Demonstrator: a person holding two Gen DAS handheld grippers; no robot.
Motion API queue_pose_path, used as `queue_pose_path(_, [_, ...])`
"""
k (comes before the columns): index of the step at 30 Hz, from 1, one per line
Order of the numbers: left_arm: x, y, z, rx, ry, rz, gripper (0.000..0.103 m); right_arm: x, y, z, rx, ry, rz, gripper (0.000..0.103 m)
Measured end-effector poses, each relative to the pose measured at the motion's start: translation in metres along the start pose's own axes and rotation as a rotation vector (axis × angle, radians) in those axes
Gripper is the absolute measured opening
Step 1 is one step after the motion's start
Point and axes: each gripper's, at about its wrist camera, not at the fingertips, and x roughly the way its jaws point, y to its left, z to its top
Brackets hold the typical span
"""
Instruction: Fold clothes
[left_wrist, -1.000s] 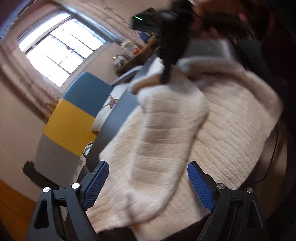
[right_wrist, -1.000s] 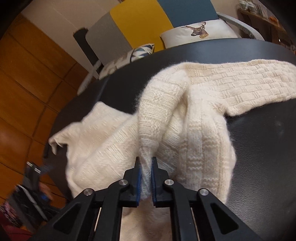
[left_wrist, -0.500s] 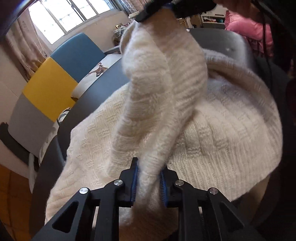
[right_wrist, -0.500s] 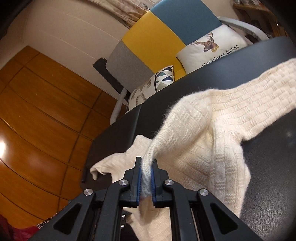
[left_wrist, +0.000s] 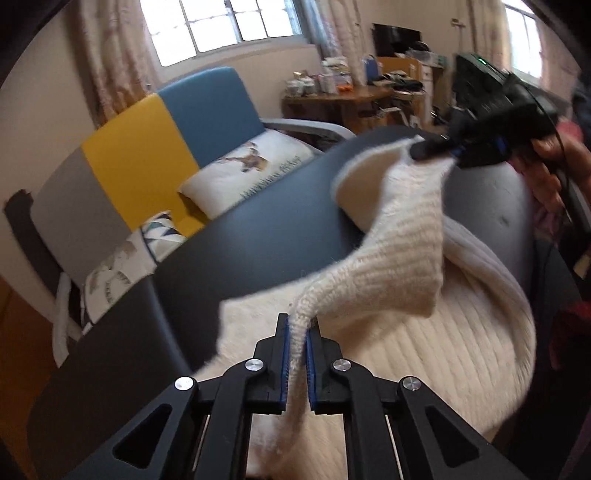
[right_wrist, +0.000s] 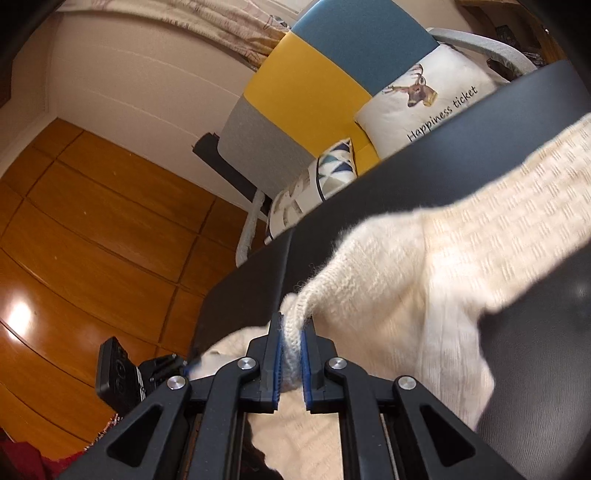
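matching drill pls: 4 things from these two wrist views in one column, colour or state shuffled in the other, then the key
1. sweater
2. left hand-held gripper
3. table
4. deer pillow

A. dark, bare in places
B. cream knit, partly lifted
C. white, reads "Happiness ticket"
D. shut on knit fabric

Pairs: 1-B, 2-D, 3-A, 4-C. The right hand-held gripper also matches D.

Each camera sits just behind its own fingers, close over the dark table. The left looks toward the windows; the right faces the wood panelling. Both share the sweater and sofa.
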Motion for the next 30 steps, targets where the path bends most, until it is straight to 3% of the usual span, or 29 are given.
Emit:
queue_pose_path(5, [0.019, 0.051, 0.045, -0.108, -0.031, 0.043, 0.007, 0.015, 0.004, 0.051, -0.012, -0.037, 0.003, 0.007])
queue_pose_path(8, [0.059, 0.080, 0.069, -0.155, -0.018, 0.080, 0.007, 0.029, 0.000, 0.082, -0.011, -0.052, -0.025, 0.007])
queue_pose_path(18, [0.169, 0.129, 0.090, -0.253, 0.106, 0.143, 0.008, 0.094, -0.038, 0.140, 0.020, -0.075, -0.122, 0.007])
queue_pose_path(25, [0.244, 0.154, 0.091, -0.268, 0.259, 0.291, 0.012, 0.146, -0.064, 0.160, -0.055, -0.135, -0.346, 0.009])
queue_pose_path(28, [0.271, 0.171, 0.079, -0.355, 0.362, 0.348, 0.020, 0.164, -0.084, 0.165, -0.055, -0.120, -0.468, 0.010])
queue_pose_path(30, [0.274, 0.181, 0.072, -0.444, 0.373, 0.326, 0.021, 0.171, -0.094, 0.165, -0.056, -0.085, -0.492, 0.012])
